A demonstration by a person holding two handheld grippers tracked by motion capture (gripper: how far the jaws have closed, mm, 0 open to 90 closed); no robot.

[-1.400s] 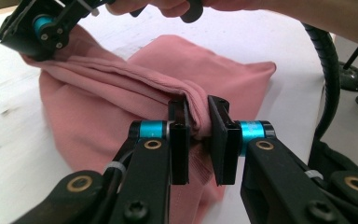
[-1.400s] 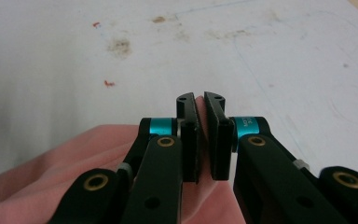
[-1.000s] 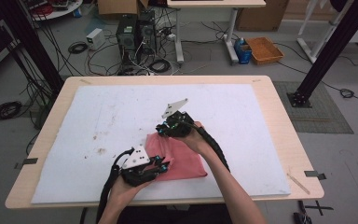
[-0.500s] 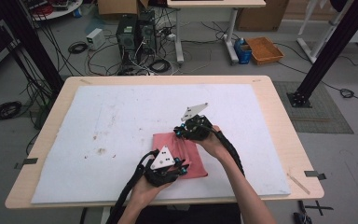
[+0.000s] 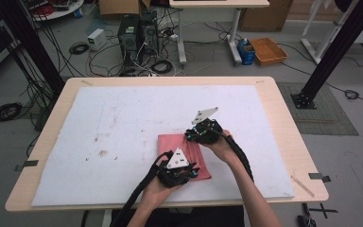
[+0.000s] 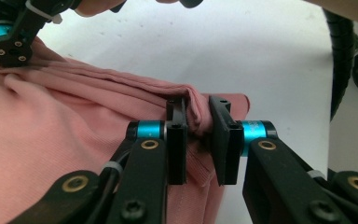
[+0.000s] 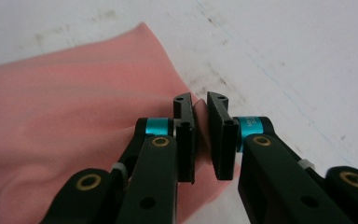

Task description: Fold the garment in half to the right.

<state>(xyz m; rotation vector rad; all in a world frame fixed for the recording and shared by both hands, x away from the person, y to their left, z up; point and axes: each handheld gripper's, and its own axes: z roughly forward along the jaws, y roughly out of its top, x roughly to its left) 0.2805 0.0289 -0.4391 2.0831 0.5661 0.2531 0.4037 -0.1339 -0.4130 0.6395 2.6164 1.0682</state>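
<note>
Nearest the person, the left gripper (image 5: 178, 171) sits at the near right corner of the pink cloth (image 5: 170, 145). In the left gripper view a bunched fold of cloth (image 6: 74, 140) stands between its jaws, which have just been opening; a sliver of gap shows beside the fold, so the grip looks to be letting go. Farther in, the right gripper (image 5: 203, 135) meets the cloth's far right corner. In the right gripper view a thin edge of cloth (image 7: 74, 116) lies between its jaws, likewise just opening, the pads no longer clearly pressing.

The cloth lies folded on the white mat (image 5: 123, 113), right of centre and toward the near edge.

Risk: as the jaws part, a layer may cling to a pad and lift with the withdrawing gripper, undoing the fold. Uneven release at the two corners would probably skew the top layer.

Room: the mat is open to the left and far side; the right hand has less mat before the table (image 5: 288, 142) edge. The near edge lies close behind the left gripper.
</note>
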